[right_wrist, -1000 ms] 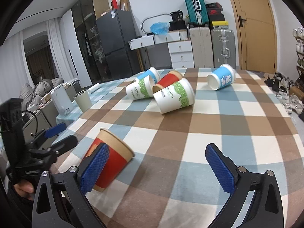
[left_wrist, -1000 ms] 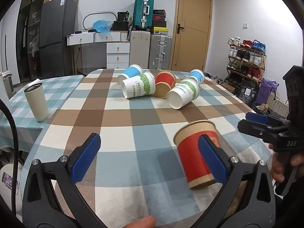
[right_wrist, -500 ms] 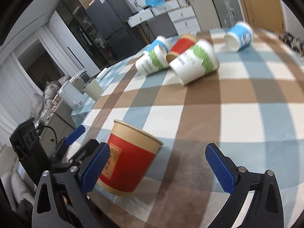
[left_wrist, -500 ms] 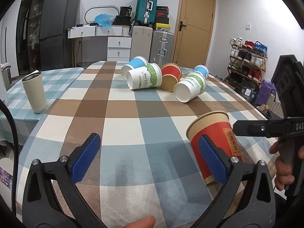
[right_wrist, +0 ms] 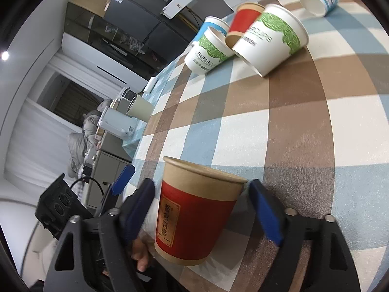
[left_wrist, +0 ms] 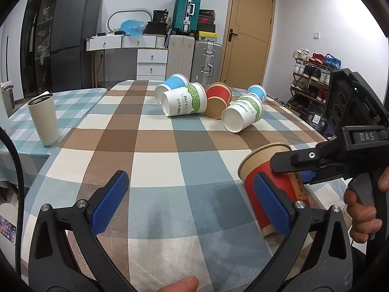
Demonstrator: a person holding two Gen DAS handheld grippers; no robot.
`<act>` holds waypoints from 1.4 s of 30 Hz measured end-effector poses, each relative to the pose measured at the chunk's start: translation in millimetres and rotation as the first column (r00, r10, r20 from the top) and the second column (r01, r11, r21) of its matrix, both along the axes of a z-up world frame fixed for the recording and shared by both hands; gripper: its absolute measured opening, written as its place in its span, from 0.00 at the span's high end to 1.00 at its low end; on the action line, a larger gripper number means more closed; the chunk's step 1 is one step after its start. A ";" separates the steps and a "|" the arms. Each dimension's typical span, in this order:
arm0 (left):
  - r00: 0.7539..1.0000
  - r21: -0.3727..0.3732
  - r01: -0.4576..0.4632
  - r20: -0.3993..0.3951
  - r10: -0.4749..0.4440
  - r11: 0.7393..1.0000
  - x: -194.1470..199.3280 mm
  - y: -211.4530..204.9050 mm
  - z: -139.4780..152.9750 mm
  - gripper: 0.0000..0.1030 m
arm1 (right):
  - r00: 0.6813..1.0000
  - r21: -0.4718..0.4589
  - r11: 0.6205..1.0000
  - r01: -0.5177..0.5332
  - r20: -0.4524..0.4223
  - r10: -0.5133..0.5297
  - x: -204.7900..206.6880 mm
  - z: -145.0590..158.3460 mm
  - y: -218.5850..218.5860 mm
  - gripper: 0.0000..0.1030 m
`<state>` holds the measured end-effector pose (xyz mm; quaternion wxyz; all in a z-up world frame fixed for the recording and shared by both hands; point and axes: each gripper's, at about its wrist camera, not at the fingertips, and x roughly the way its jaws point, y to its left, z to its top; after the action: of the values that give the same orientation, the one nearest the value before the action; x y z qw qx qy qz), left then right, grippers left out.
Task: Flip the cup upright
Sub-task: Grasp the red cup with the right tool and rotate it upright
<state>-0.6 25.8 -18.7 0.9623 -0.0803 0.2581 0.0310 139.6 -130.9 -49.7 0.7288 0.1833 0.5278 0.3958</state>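
Note:
A red paper cup with a brown rim (left_wrist: 269, 168) (right_wrist: 194, 209) stands mouth up, slightly tilted, near the front right of the checked table (left_wrist: 155, 150). My right gripper (right_wrist: 204, 211) has closed in around it, one pad on each side of the cup, small gaps still showing. In the left wrist view it reaches in from the right (left_wrist: 301, 163). My left gripper (left_wrist: 189, 202) is open and empty; its right pad (left_wrist: 269, 202) is in front of the cup's side.
Several paper cups lie on their sides at the table's far end: white-green (left_wrist: 184, 99), red (left_wrist: 218, 97), white-green (left_wrist: 243, 116), blue (left_wrist: 171, 86). A beige tumbler (left_wrist: 43, 119) stands at the left. The table's right edge is close.
My right gripper has narrowed around the red cup and rolled strongly. The cup went from lying tilted to standing mouth up. My left gripper stayed open.

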 end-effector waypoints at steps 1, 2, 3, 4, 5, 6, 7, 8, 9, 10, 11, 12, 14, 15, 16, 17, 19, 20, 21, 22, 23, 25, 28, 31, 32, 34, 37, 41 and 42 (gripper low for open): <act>1.000 0.000 -0.001 0.001 0.001 1.000 0.0 0.1 0.5 0.01 | 1.000 0.014 1.000 -0.002 -0.012 0.002 0.5 -0.7 -1.4 0.31; 1.000 -0.001 -0.001 0.001 0.001 1.000 0.0 0.2 0.4 0.01 | 1.000 0.029 1.000 -0.003 -0.020 0.003 0.5 0.1 -2.1 0.33; 1.000 -0.001 0.000 0.000 0.000 1.000 -0.1 -0.3 0.2 0.01 | 1.000 0.039 0.999 -0.003 -0.023 0.004 0.5 0.4 -3.4 0.34; 1.000 0.001 -0.001 -0.001 0.001 1.000 0.0 0.0 0.2 0.01 | 1.000 0.047 0.999 -0.002 -0.019 0.003 -0.1 1.7 -4.1 0.34; 1.000 -0.001 -0.002 0.000 0.002 1.000 -0.1 0.2 0.3 0.01 | 1.000 0.052 0.999 0.000 -0.009 0.001 -1.6 4.5 -5.7 0.34; 1.000 -0.003 -0.001 0.000 0.001 1.000 0.1 0.0 0.2 0.01 | 1.000 0.054 0.999 0.001 0.006 -0.001 -3.1 8.0 -7.3 0.35; 1.000 -0.001 -0.002 0.000 0.002 1.000 -0.1 -0.3 0.0 0.01 | 1.000 0.051 0.999 0.005 0.027 -0.006 -3.7 11.1 -8.4 0.35; 1.000 0.000 -0.003 0.000 0.003 1.000 -0.3 -0.3 0.6 0.01 | 0.998 0.043 0.999 0.015 0.065 -0.017 -6.4 16.7 -11.0 0.35; 1.000 0.000 -0.003 0.000 0.003 1.000 -0.5 -0.3 1.0 0.01 | 0.994 0.030 0.999 0.025 0.104 -0.028 -8.4 21.8 -12.6 0.35; 1.000 0.001 -0.004 0.001 0.004 1.000 -0.5 -0.2 1.0 0.01 | 0.986 0.013 0.999 0.042 0.161 -0.044 -11.9 28.6 -13.6 0.35; 1.000 0.002 -0.003 0.001 0.003 1.000 -0.5 -0.5 1.3 0.01 | 0.978 0.002 0.999 0.052 0.201 -0.051 -13.7 32.2 -13.1 0.35; 1.000 0.004 -0.003 0.000 0.003 1.000 -0.5 -0.9 2.1 0.01 | 0.968 -0.013 0.998 0.062 0.246 -0.057 -16.2 36.9 -13.1 0.35; 1.000 0.005 -0.004 0.002 0.004 1.000 -0.1 -0.3 3.0 0.01 | 0.936 -0.058 0.994 0.096 0.344 -0.070 -21.8 44.7 -11.0 0.35; 1.000 0.004 -0.002 0.001 0.002 1.000 -0.1 -0.9 2.6 0.01 | 0.918 -0.086 0.990 0.112 0.391 -0.070 -24.2 47.8 -9.1 0.35; 1.000 0.004 -0.003 0.000 0.003 1.000 -0.2 -1.1 2.5 0.01 | 0.905 -0.101 0.988 0.120 0.421 -0.067 -24.9 49.5 -10.0 0.35; 1.000 0.003 -0.004 0.000 0.004 1.000 0.0 -0.7 2.8 0.01 | 0.890 -0.115 0.985 0.127 0.452 -0.062 -26.2 50.5 -7.5 0.35; 1.000 0.006 -0.003 0.001 0.003 1.000 -0.3 -1.2 2.5 0.01 | 0.871 -0.132 0.981 0.141 0.487 -0.059 -24.7 49.1 -3.2 0.35; 1.000 0.007 -0.003 0.001 0.003 1.000 0.0 -0.9 2.6 0.01 | 0.868 -0.135 0.980 0.143 0.494 -0.059 -24.4 49.5 -3.7 0.36; 1.000 0.005 -0.003 0.001 0.003 1.000 -0.2 -1.1 2.5 0.01 | 0.864 -0.138 0.979 0.148 0.500 -0.060 -23.0 48.7 -1.9 0.36; 1.000 0.005 -0.003 0.001 0.003 1.000 -0.2 -1.1 2.3 0.01 | 0.861 -0.143 0.978 0.153 0.504 -0.061 -21.0 47.9 -0.9 0.36; 1.000 0.004 -0.002 0.000 0.002 1.000 -0.2 -0.9 2.4 0.01 | 0.858 -0.147 0.977 0.157 0.511 -0.062 -20.0 47.1 0.9 0.36; 1.000 0.002 -0.004 0.001 0.004 1.000 -0.1 -0.9 2.5 0.01 | 0.846 -0.155 0.973 0.171 0.529 -0.064 -17.3 46.7 5.6 0.36; 1.000 0.004 -0.004 0.003 0.004 1.000 -0.7 -1.8 3.1 0.01 | 0.828 -0.173 0.968 0.184 0.558 -0.058 -18.4 46.8 12.3 0.36; 1.000 0.004 -0.002 0.002 0.002 1.000 0.0 -1.8 3.5 0.01 | 0.817 -0.197 0.962 0.190 0.575 -0.044 -17.9 45.2 18.6 0.36; 1.000 0.003 -0.003 0.003 0.003 1.000 -0.1 -1.7 3.4 0.01 | 0.815 -0.202 0.961 0.190 0.579 -0.040 -18.5 44.6 19.6 0.36; 1.000 0.005 -0.002 0.003 0.002 1.000 0.0 -2.0 3.4 0.01 | 0.809 -0.220 0.958 0.184 0.587 -0.021 -21.6 43.5 21.6 0.36; 1.000 0.003 -0.002 0.003 0.002 1.000 0.1 -1.8 3.3 0.01 | 0.796 -0.230 0.959 0.168 0.605 0.006 -29.2 45.4 20.2 0.36; 1.000 0.004 -0.002 0.003 0.002 1.000 0.0 -2.1 3.3 0.01 | 0.787 -0.252 0.960 0.124 0.614 0.060 -42.5 47.1 14.6 0.37; 1.000 0.006 -0.001 0.003 0.001 1.000 -0.2 -2.1 3.2 0.01 | 0.787 -0.256 0.961 0.108 0.612 0.075 -45.7 47.1 12.3 0.37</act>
<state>-0.7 23.7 -15.5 0.9628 -0.0776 0.2567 0.0323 93.9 -118.5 -2.6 0.8827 -0.0550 0.3097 0.3492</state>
